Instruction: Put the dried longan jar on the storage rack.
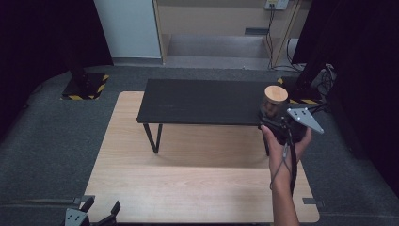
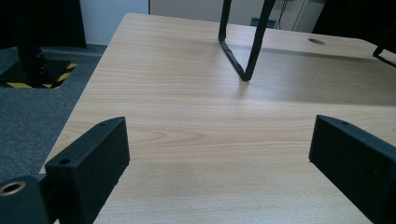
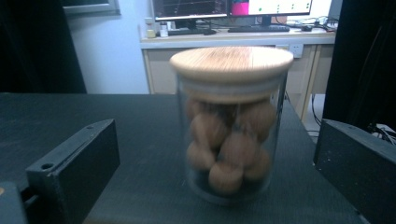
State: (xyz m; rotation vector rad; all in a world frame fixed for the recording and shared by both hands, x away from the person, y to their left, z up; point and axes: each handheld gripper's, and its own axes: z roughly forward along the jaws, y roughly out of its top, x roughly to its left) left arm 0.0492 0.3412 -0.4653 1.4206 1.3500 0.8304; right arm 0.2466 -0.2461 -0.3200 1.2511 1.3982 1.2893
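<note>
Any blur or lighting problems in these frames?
Right gripper view: the jar is soft, likely motion blur, while the jaws look sharper. High view: dim, dark edges, and the black shelf casts a shadow on the wooden table. Left gripper view: sharp and evenly lit.

Jar (image 1: 275,101) on shelf's (image 1: 197,101) right end

A light wooden table (image 1: 188,188) stands on grey carpet (image 1: 47,141), and a black shelf (image 1: 197,101) on thin metal legs (image 2: 243,46) rests on its far part. Beyond it, a desk (image 3: 233,37) carries monitors (image 3: 224,7). Yellow-and-black striped stand bases (image 1: 87,87) sit on the carpet.
</note>
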